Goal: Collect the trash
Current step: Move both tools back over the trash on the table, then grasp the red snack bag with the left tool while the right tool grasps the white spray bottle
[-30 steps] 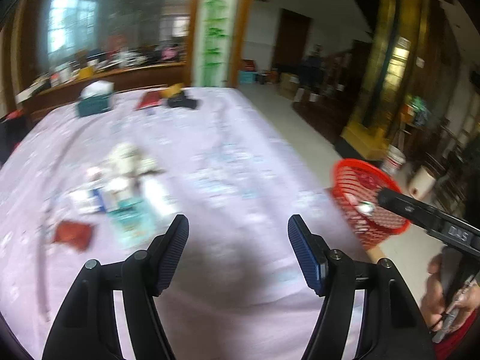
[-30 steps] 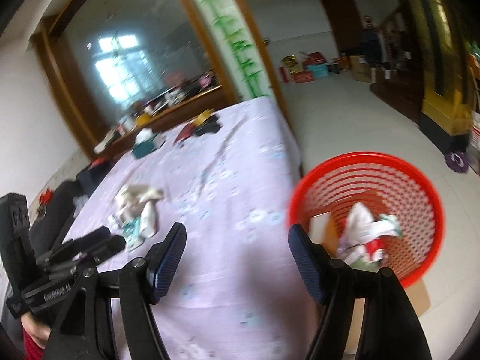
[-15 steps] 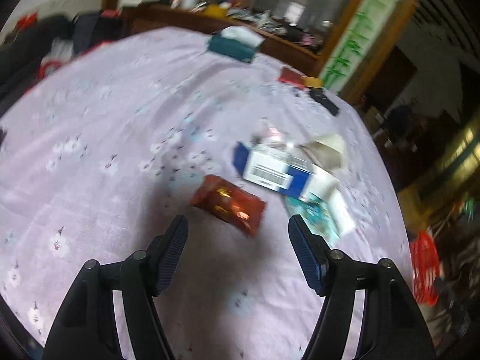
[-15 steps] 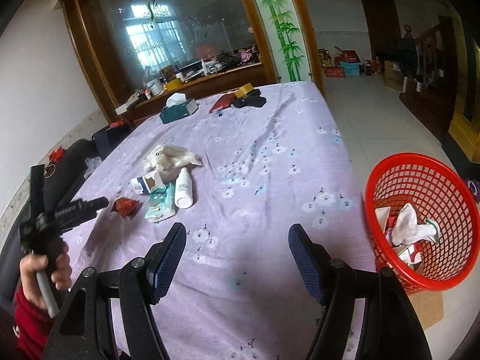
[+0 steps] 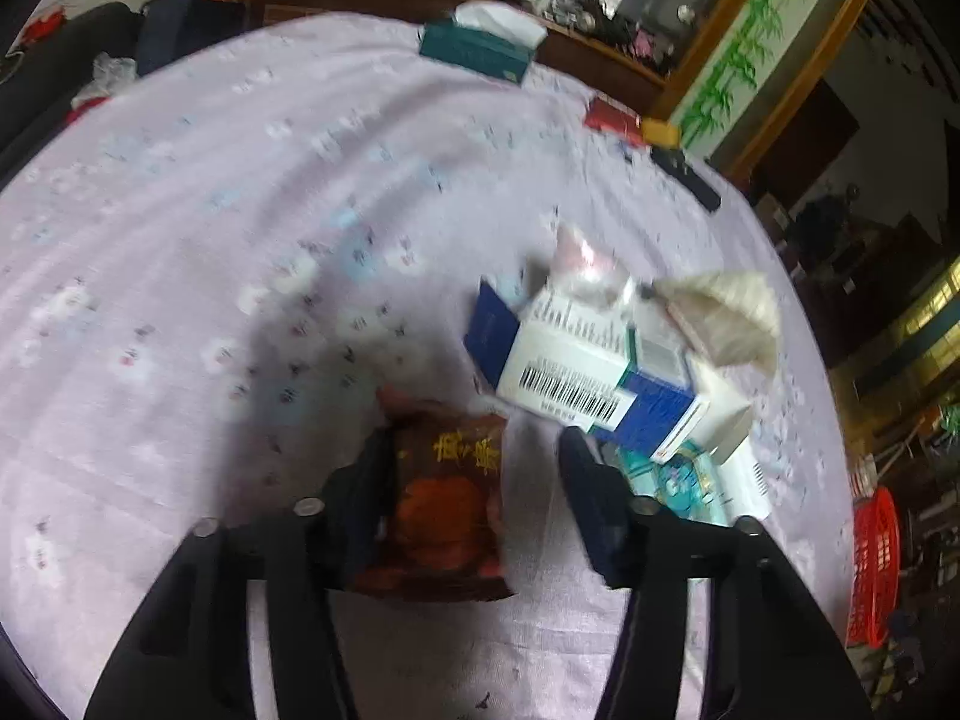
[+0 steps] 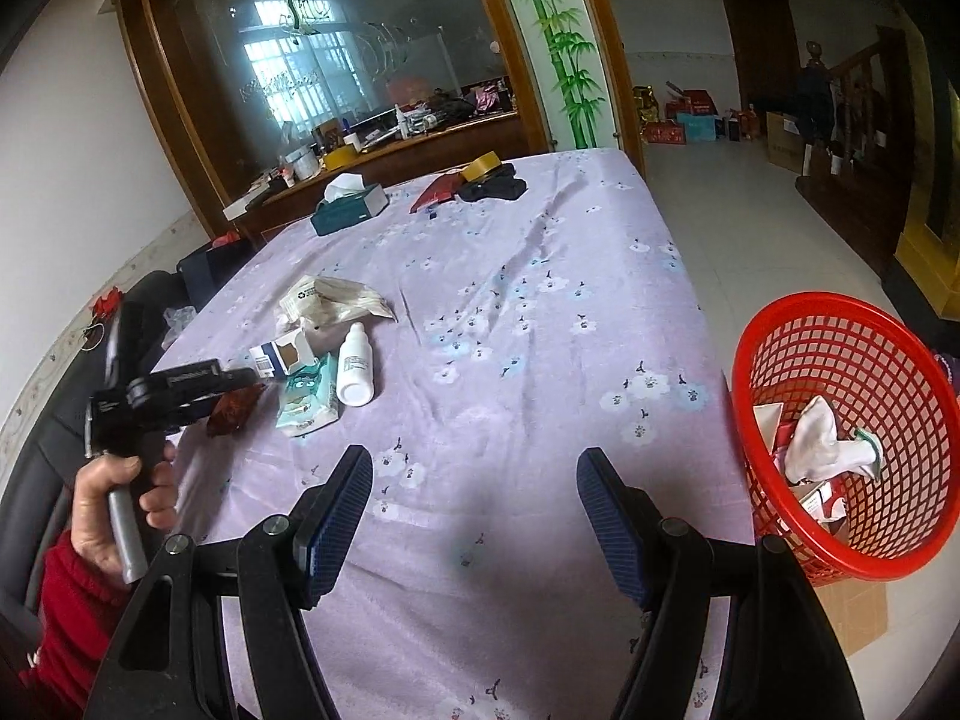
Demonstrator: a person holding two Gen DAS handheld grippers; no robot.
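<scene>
Left hand-held gripper [image 5: 474, 480] jaws closing around red snack wrapper [image 5: 447, 510] on lilac-clothed counter [image 5: 210, 210]; left pad seems to touch it, view blurred. Blue-white carton [image 5: 576, 378] at wrapper's 1 o'clock. Right hand-held gripper [image 6: 474, 516] open, empty. Red basket [image 6: 852, 420] at its 2 o'clock.

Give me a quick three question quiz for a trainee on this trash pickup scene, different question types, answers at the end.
1. True or false: the red snack wrapper lies between the left gripper fingers while its jaws are closing.
2. Which item lies beside the white bottle? A) tissue pack B) tape roll C) tissue box
3. Fill in: the red basket stands off the table edge and already holds crumpled ____.

Key: 1 true; 2 A; 3 paper.
</scene>
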